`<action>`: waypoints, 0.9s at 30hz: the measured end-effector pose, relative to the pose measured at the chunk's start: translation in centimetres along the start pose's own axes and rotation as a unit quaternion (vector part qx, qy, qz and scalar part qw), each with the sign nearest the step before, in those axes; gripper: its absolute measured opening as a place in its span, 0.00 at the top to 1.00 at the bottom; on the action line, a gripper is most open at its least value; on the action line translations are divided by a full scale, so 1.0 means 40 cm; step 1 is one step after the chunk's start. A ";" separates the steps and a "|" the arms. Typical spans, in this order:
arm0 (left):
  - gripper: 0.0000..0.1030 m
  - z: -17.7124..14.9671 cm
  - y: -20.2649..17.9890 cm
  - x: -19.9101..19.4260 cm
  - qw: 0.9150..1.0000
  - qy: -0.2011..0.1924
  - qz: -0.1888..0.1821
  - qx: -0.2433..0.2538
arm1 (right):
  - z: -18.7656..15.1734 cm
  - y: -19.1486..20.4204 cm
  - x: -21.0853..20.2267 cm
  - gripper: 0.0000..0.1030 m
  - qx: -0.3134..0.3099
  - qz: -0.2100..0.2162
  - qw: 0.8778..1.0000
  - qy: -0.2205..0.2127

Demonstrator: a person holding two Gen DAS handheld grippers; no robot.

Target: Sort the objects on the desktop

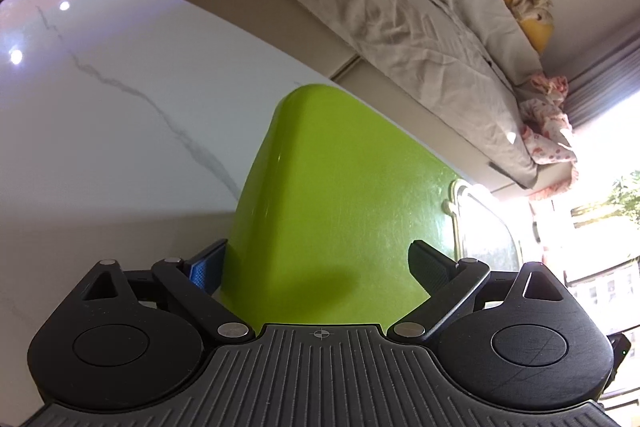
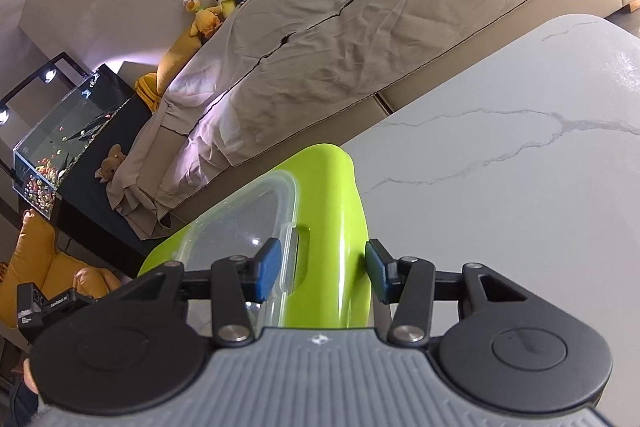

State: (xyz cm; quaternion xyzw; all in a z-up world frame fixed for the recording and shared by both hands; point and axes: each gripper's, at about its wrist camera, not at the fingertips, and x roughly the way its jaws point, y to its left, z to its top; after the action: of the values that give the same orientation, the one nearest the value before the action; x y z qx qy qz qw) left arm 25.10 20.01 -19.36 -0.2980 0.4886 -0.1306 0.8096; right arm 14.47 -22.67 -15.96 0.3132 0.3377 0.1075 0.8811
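Tray (image 1: 332, 195) glossy lime plastic | lid (image 2: 236, 223) clear, rounded | table (image 2: 520, 155) veined marble

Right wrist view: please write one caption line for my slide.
Right gripper straddles the handle edge of a lime-green tray carrying a clear plastic lid, above a white marble table.
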 end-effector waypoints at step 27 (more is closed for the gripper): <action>0.05 0.011 0.043 -0.033 0.999 -0.003 -0.014 -0.045 | -0.019 -0.086 0.012 0.47 0.081 0.051 0.995 0.014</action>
State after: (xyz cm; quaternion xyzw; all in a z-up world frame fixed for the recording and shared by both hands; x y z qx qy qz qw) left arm 24.69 22.19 -19.33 -0.3408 0.4876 -0.1189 0.7949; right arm 14.26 -24.79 -18.80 0.3993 0.3410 0.1290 0.8412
